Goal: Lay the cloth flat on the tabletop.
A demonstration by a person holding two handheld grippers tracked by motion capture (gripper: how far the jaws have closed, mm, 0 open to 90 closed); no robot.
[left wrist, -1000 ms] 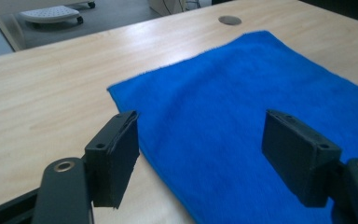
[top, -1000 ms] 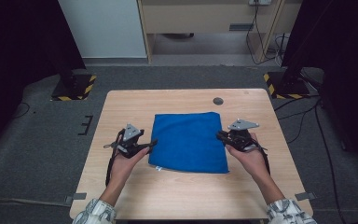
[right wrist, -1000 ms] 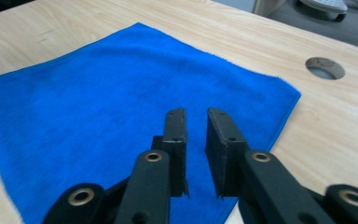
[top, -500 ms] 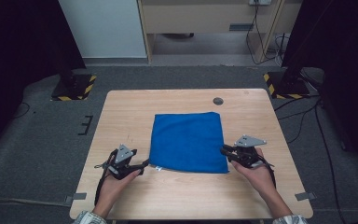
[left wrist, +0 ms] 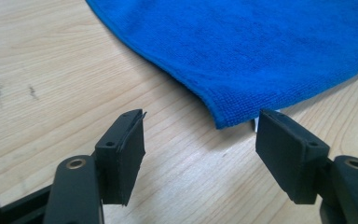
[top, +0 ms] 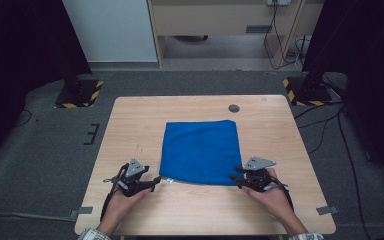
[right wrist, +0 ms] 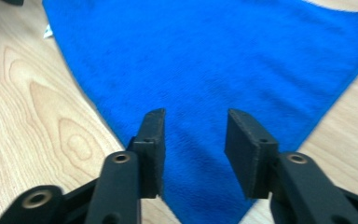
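the left gripper (left wrist: 200, 135) gapes just short of the cloth's (top: 201, 151) 7 o'clock corner; the right gripper (right wrist: 193, 140), also open, straddles the 5 o'clock corner. closing now, the left likely pinches nothing.

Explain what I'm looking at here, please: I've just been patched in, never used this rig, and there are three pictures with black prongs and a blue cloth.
There is no robot arm. A person stands at a wooden table and holds a two-jaw tool in each hand. The high view looks down from above the person's side: the left tool is at the cloth's near left corner, the right tool at its near right corner.

The other two pictures come from cameras riding on the tools, looking along their black jaws. In the left gripper view the left tool is open, with the corner of the blue cloth just ahead of the jaws on bare wood. In the right gripper view the right tool is open too, its jaws over the cloth's corner.

The cloth lies flat. Nothing is held yet. A small dark round disc sits near the far edge.
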